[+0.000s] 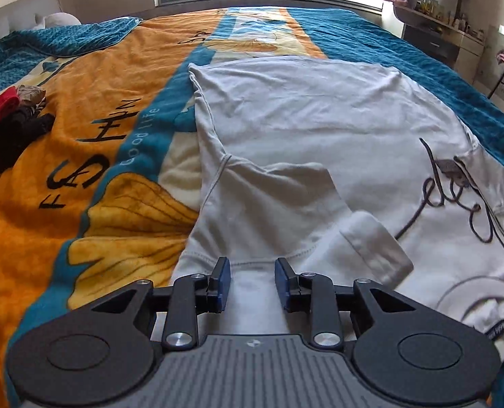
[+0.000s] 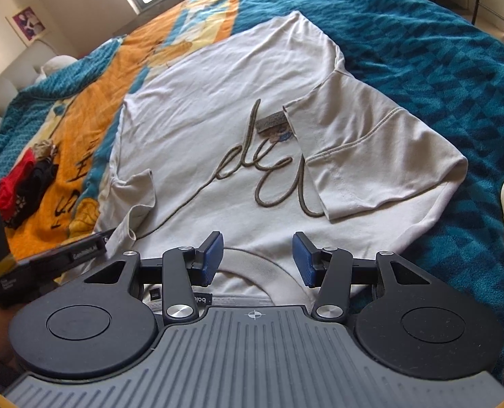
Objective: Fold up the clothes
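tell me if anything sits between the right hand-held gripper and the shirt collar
Nothing visible does. The right hand-held gripper hangs open directly over the ribbed collar of the off-white cotton t-shirt; only bare shirt fabric shows between its blue pads.

Cream shirt (image 2: 218,102) with dark cursive script lies on a teal-and-orange blanket (image 1: 82,108).

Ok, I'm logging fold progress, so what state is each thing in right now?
T-shirt: flat on bed, print up.
Right sleeve: folded inward over the print.
Left sleeve: folded inward.
Left gripper: open, empty.
Right gripper: open, empty, above collar.
Clothes pile: unfolded.
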The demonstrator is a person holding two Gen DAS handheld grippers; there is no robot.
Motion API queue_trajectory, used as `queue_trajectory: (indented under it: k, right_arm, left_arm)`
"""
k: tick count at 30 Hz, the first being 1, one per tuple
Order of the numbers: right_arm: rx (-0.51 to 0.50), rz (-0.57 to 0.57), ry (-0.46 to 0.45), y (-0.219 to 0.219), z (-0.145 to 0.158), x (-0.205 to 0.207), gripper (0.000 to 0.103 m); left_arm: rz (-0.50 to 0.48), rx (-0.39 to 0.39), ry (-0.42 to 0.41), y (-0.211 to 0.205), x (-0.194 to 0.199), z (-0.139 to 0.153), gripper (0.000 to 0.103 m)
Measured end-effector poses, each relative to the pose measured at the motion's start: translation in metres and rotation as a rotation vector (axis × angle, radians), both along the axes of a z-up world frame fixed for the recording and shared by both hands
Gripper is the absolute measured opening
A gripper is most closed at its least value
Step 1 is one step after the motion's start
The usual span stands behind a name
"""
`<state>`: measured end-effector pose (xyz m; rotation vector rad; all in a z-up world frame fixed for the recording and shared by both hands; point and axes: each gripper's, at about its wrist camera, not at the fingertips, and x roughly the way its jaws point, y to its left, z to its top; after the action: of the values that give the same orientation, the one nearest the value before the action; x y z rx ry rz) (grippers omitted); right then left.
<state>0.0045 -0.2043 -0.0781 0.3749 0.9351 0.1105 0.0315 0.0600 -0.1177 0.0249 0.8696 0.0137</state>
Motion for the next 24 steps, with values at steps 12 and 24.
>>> queue_trajectory:
  k: [12, 24]
  right_arm:
    - [0.027, -0.025, -0.009, -0.009, 0.003, -0.004, 0.052]
    - [0.011, -0.086, -0.019, -0.026, 0.001, -0.003, 0.051]
  left_arm:
    - [-0.14, -0.186, -0.071, 0.018, -0.058, 0.064, 0.037]
    - [-0.217, -0.239, 0.13, -0.045, -0.003, 0.018, 0.031]
